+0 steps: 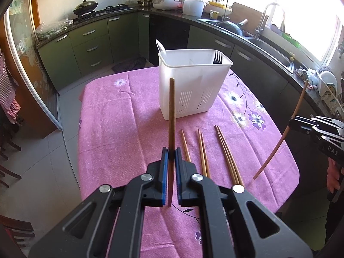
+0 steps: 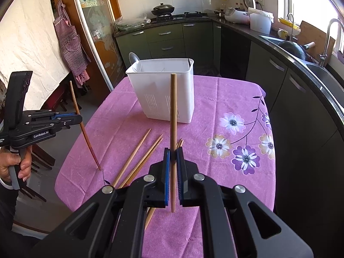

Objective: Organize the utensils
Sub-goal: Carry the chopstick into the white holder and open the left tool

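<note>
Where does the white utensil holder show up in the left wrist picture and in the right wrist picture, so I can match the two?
Left wrist view: the white utensil holder stands upper centre on the pink tablecloth, beyond the loose chopsticks.
Right wrist view: the holder stands upper centre, slightly left of the middle.
Shared landmark: the spoon sticking up at the holder's left end.

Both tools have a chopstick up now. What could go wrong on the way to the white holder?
1. Each tool, left and right, pinches its chopstick at one narrow spot, so it may pivot or slip.
2. A long stick could catch the holder rim and tip it.
3. Lower ends may sweep the loose chopsticks on the table.
</note>
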### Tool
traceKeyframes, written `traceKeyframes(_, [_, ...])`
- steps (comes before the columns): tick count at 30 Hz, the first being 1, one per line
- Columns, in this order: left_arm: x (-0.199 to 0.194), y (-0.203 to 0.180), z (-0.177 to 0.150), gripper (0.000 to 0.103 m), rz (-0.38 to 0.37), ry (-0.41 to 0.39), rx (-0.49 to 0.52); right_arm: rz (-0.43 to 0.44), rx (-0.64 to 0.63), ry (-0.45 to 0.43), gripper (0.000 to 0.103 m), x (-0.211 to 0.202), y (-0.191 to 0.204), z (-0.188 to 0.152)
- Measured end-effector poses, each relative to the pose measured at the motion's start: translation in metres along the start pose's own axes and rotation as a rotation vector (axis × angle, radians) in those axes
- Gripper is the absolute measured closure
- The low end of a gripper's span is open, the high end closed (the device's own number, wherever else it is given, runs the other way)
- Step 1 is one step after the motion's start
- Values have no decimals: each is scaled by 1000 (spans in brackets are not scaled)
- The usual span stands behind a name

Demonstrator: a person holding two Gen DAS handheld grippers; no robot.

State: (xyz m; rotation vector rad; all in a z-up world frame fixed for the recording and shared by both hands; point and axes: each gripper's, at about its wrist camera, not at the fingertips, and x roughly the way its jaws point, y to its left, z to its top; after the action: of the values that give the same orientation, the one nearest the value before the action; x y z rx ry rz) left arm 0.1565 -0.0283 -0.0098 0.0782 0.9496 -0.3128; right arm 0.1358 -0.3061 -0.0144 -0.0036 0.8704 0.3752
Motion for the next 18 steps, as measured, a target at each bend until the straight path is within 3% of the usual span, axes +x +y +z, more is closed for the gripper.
traceKeyframes(8, [-13,-8,22,96,-10,-28,19,8,-19,-39,96,-10,6,18])
traceKeyframes(18, [-65,-28,116,96,-44,-157,49,10,-20,-64,96,-21,5,36])
